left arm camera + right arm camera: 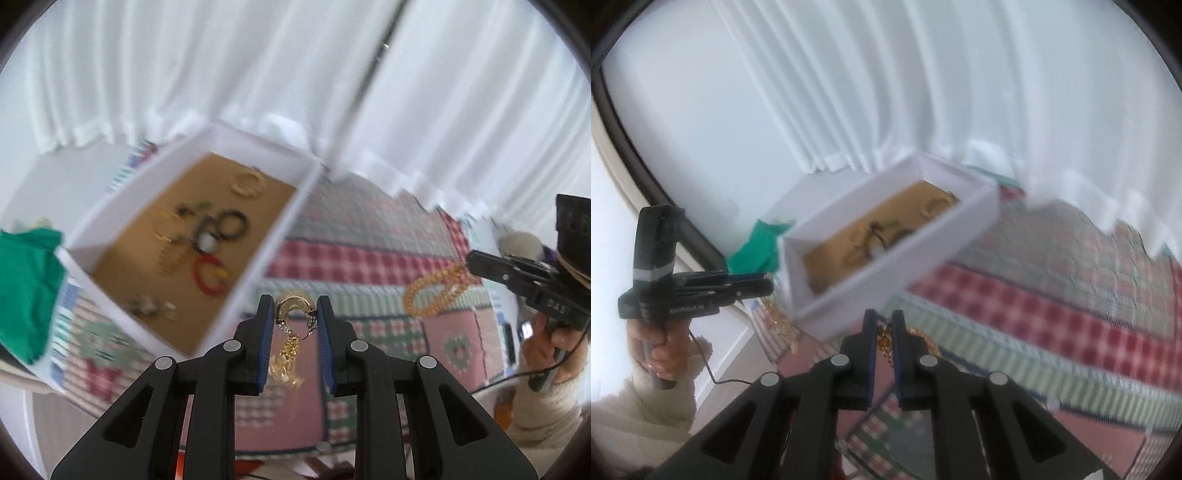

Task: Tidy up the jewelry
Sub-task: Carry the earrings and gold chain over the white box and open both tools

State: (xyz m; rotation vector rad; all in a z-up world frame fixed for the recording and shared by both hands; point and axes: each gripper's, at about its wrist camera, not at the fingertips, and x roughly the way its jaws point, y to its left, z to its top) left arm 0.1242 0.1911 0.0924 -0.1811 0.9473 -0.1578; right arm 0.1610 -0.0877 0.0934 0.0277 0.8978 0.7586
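A white box (258, 251) with a brown floor holds several rings and bracelets, among them a red one (208, 275) and a black one (231, 223). My left gripper (295, 314) is shut on a gold earring (293, 308) with a dangling chain, held above the cloth just right of the box. My right gripper (883, 328) is shut on a gold chain bracelet (886, 341), which also shows hanging from it in the left wrist view (436, 291). The box also shows in the right wrist view (923, 254), ahead and left of the right gripper.
A patchwork checked cloth (369, 258) covers the table. A green cloth (26, 288) lies left of the box. White curtains (258, 74) hang behind. The other hand and its cable show at the far right (554, 332).
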